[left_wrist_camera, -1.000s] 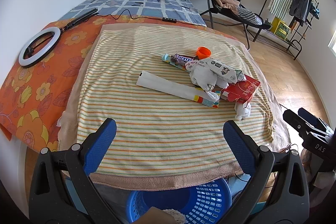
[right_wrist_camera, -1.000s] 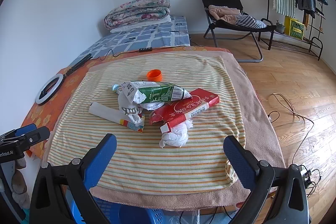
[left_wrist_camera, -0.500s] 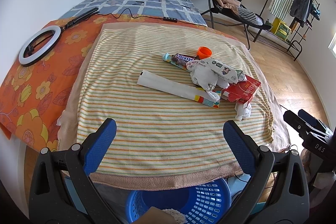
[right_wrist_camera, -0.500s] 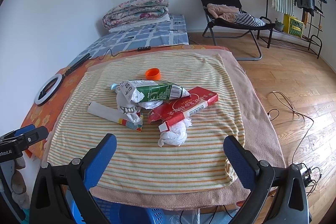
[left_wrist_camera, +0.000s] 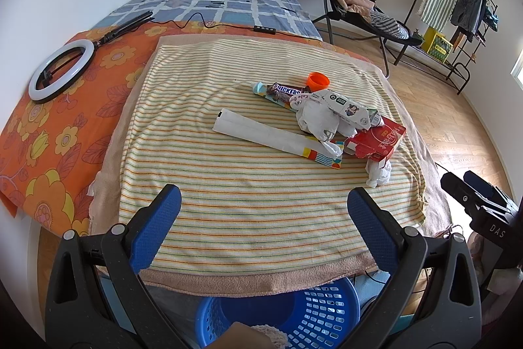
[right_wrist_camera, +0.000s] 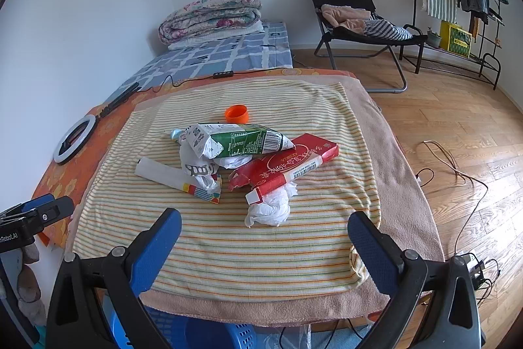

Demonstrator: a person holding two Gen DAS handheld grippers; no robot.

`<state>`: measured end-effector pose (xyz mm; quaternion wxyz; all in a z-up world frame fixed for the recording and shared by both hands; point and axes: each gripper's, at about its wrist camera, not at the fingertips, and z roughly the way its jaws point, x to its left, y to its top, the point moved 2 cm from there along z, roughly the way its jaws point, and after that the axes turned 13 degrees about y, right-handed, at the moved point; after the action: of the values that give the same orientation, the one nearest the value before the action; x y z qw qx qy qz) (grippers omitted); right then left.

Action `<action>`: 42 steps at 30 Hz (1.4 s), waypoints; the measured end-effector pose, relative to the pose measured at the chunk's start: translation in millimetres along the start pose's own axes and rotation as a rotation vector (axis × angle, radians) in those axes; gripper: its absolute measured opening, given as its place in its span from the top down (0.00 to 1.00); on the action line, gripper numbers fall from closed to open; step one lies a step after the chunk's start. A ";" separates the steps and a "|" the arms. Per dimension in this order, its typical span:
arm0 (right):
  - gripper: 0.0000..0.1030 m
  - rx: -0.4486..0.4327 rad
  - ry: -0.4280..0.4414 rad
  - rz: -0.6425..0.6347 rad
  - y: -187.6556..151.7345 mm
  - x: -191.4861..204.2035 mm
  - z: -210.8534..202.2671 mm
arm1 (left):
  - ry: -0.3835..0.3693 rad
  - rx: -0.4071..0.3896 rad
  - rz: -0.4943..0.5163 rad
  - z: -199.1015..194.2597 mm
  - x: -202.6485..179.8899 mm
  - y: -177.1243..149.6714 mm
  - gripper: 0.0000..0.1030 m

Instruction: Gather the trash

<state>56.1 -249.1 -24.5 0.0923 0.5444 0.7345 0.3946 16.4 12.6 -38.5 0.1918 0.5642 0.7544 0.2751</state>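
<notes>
Trash heap: I see the litter bunched on the yellow striped towel (right_wrist_camera: 228, 251), toward its far right part as the left wrist camera looks at it.
Red carton: a torn red cardboard box (right_wrist_camera: 287, 164) lies at the heap's right side, one end resting on a crumpled white tissue (right_wrist_camera: 269, 210).
Green pouch: a green and white foil pack (right_wrist_camera: 235, 141) sits on top of the heap, over a scrunched white plastic bag (left_wrist_camera: 318, 120).
White sleeve: a long flat white paper wrapper with a coloured end (left_wrist_camera: 278, 139) lies left of the heap, its coloured end tucked under the bag.
Chocolate bar: a brown Snickers wrapper (left_wrist_camera: 284, 90) lies behind the heap, beside an orange plastic cap (right_wrist_camera: 236, 113).
Basket: a blue perforated plastic basket (left_wrist_camera: 313, 313) stands below the towel's near edge.
Left gripper (left_wrist_camera: 263, 208): I have its blue pads spread wide, nothing between them, hovering over the towel's near edge.
Right gripper (right_wrist_camera: 264, 229): likewise spread wide and empty, just short of the tissue.
Surroundings: a white ring light (left_wrist_camera: 60, 69) lies on the orange floral sheet (left_wrist_camera: 52, 126), left of the towel.
</notes>
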 end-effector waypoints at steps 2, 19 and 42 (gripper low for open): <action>0.00 0.001 0.000 -0.001 0.8 0.9 0.2 | -0.002 0.002 -0.003 -0.7 0.1 0.7 0.00; 0.00 0.001 -0.036 0.042 -1.9 -23.6 2.1 | -0.040 0.058 0.060 14.0 -12.3 1.8 0.00; 0.13 0.120 -0.009 0.166 27.2 -74.2 53.7 | -0.159 0.226 0.011 128.4 -7.7 84.6 0.18</action>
<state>135.2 -285.6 -64.0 0.0298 0.6095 0.7089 0.3537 158.7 48.7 -84.8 0.1848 0.6063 0.7600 0.1439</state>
